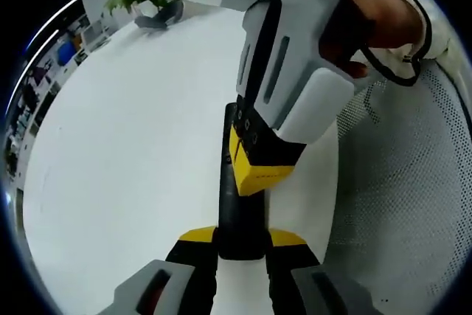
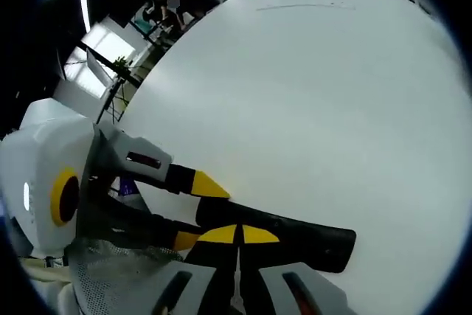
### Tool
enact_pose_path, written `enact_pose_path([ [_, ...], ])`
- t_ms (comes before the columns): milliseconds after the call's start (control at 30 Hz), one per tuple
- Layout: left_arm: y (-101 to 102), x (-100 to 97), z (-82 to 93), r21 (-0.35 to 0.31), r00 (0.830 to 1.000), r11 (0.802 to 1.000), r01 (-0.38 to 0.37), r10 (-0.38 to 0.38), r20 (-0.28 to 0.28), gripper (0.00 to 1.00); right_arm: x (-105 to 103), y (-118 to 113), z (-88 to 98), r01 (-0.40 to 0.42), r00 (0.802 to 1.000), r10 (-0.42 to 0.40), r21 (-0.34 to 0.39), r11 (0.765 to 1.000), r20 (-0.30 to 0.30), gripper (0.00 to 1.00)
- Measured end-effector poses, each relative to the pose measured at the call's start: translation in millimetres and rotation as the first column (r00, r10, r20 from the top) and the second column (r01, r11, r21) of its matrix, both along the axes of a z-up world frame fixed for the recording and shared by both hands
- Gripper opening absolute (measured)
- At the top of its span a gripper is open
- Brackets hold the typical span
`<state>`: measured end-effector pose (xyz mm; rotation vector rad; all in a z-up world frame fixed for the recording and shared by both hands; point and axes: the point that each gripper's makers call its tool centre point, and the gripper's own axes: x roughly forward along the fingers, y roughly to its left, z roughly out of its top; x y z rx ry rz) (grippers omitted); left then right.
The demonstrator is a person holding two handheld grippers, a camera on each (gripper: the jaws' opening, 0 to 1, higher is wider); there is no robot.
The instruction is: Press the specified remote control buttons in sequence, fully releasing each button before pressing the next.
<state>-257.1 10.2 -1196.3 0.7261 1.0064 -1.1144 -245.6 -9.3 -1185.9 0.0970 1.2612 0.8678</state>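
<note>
Black remote (image 1: 237, 204) held lengthwise in left tongs (image 1: 241, 240), pointing away along jaws

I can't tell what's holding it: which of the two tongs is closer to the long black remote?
Both touch it. The left tongs clamp one end of the long black remote control; the right tongs press their closed yellow tips onto its top face.
</note>
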Motion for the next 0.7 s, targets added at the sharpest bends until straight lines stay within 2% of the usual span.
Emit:
enact_pose_path([
  [167,0,-0.1,0.3,-0.02,1.0,1.0,-0.007,0.007,0.012,0.24,0,1,2.2,0.009,1.0,-0.009,0.013,1.0,-0.002,0.0],
  [267,0,0.1,0.6,-0.035,1.0,0.999,-0.011,0.012,0.017,0.24,3,1,12.4,0.021,1.0,-0.021,0.043,0.999,0.012,0.0],
  [367,1,0.5,0.8,-0.068,1.0,0.998,0.006,-0.004,0.027,0.24,13,1,30.6,0.053,0.996,-0.061,0.103,0.993,0.071,0.0],
  [433,0,1.7,0.9,-0.085,1.0,0.996,-0.012,0.014,0.02,0.24,13,-1,40.8,0.066,0.995,-0.076,0.124,0.99,0.072,0.0],
  [500,0,2.2,0.6,-0.092,1.0,0.996,-0.015,0.017,0.021,0.24,21,-1,55.2,0.091,0.988,-0.112,0.178,0.98,0.109,0.0],
  [567,-1,2.2,0.5,-0.089,1.0,0.996,-0.009,0.012,0.026,0.24,23,-4,62.6,0.094,0.983,-0.121,0.193,0.977,0.135,0.0],
  [633,-2,3.7,0.5,-0.093,0.999,0.996,-0.015,0.018,0.03,0.24,28,-8,71.1,0.09,0.971,-0.131,0.204,0.975,0.201,0.0],
  [700,-3,8.3,0.8,-0.101,0.998,0.994,-0.047,0.051,0.038,0.24,32,-14,78.5,0.076,0.95,-0.13,0.192,0.979,0.283,0.0],
])
